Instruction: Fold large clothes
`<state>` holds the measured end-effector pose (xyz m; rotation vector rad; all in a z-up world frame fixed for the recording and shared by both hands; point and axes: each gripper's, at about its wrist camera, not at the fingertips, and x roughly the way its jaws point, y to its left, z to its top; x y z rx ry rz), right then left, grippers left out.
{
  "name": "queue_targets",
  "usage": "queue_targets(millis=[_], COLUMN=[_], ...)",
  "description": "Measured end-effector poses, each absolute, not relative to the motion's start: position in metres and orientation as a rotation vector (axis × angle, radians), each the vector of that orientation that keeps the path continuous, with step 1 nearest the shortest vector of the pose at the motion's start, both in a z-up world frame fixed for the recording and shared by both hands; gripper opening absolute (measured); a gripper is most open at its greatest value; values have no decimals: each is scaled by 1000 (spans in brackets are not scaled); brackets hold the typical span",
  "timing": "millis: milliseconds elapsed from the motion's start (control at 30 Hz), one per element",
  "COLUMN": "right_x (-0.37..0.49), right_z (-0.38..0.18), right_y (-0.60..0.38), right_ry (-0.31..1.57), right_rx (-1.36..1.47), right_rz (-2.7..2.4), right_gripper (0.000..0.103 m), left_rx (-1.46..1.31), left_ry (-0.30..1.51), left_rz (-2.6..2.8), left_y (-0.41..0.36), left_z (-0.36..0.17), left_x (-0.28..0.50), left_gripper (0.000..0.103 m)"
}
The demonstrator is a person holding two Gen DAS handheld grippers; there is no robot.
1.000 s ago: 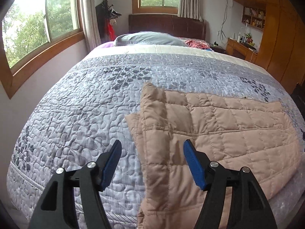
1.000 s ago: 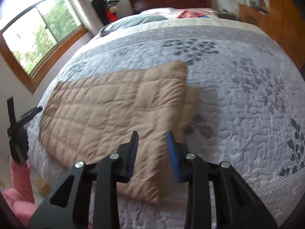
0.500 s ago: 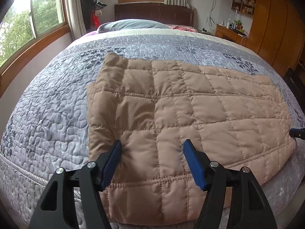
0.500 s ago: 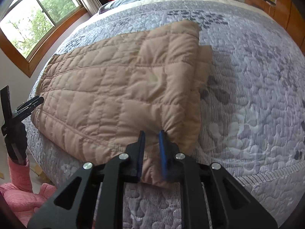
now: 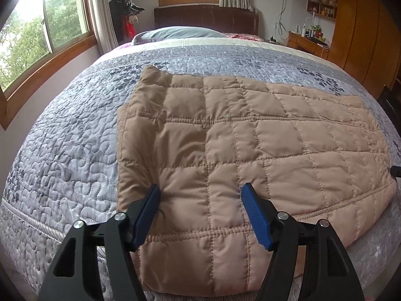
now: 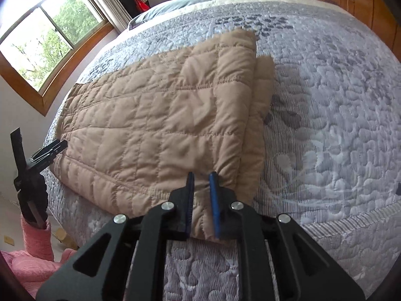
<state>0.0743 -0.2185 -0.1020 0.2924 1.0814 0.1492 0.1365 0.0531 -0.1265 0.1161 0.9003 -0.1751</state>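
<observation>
1. A big tan coat [image 5: 238, 150] lies folded on the bed [image 5: 62, 150], close to the bed's near edge and a bit over it.
2. The coat is soft and puffy. Stitched lines cut it into little squares, like a padded blanket.
3. The bed has a gray cover [image 6: 338, 125] with bumpy swirls sewn in and dark leaf shapes. It looks soft too.
4. A gray pillow [image 5: 175, 32] sits at the far end of the bed, by the dark wood headboard [image 5: 205, 17].
5. The left claw [image 5: 200, 195] is wide open. Its blue tips sit on the coat near the coat's left front corner, with coat between them. It is not pinching anything.
6. The right claw [image 6: 200, 178] is almost closed, and it is opening a tiny bit. A bunch of coat at the right front corner sits squeezed between its blue tips.
7. A pink fuzzy sleeve [image 6: 35, 240] shows by the bed's left corner, behind the left claw.
</observation>
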Motion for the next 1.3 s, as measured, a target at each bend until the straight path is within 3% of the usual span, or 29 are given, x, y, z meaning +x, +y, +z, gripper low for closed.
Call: queue_targets(millis=[300,600,867,1200,1267,1300], right_x=[65,86,88,83,83,83], right_z=[-75,-132,-130,-131,-131,-131], right_y=[-196,-207,-206,-210,-210,-211], right_ry=[1048,1176,1170,1159,1157,1158], right_rx=[186,196,203,217,218,219], right_rz=[208,135,141,159,163,164], right_gripper=[13,6,6,6,6,6], left_rx=[121,46,-516,-920,-946,-955], left_ry=[893,918,1080,915,877,879], left_rz=[-149,-94,-147,-190,-182,-166], left_y=[55,76,143,173,173,174], left_z=[-117,-113,-154,-181,-181,-182], left_x=[120,90,74,93,96,98], left_gripper=[68,68,70,74,71,55])
